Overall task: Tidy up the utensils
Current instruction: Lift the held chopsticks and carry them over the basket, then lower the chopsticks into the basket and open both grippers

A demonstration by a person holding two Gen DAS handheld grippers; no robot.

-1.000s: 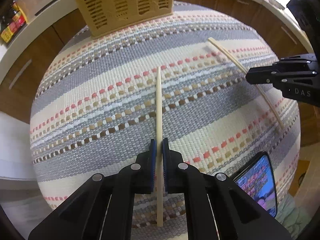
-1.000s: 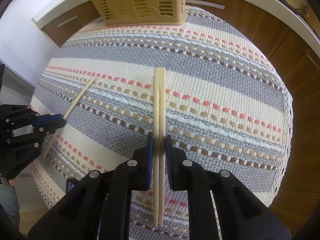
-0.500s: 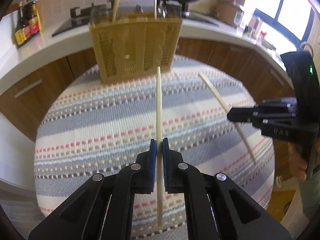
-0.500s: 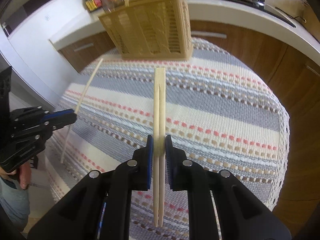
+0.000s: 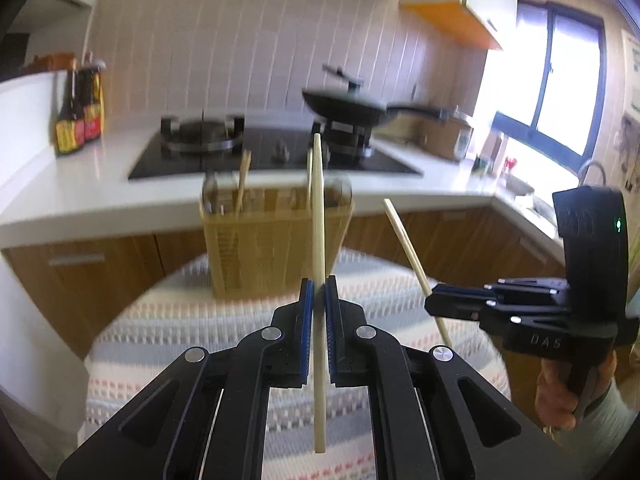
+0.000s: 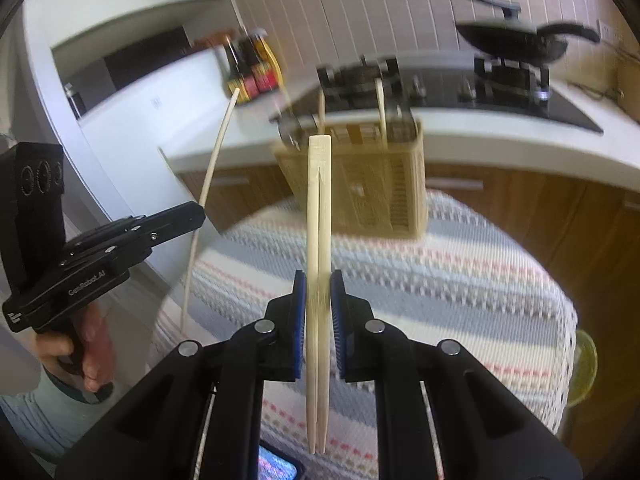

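You had both picks in the air; left gripper (image 5: pixel 317 300) clamped a chopstick (image 5: pixel 319 236), right gripper (image 6: pixel 318 300) clamped the tongs (image 6: pixel 319 216); next, I judged, each needed lowering end-first into the basket (image 5: pixel 260 240) beyond, on the cloth (image 6: pixel 460 272).

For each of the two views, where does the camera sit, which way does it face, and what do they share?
Left wrist: sits behind the left claw, shut on a single chopstick, facing the basket and stove; the right claw and its hand show at right.
Right wrist: sits behind the right claw, shut on a joined chopstick pair, facing the same basket; the left claw and its hand show at left.
Shared: basket, striped tablecloth, both claws.
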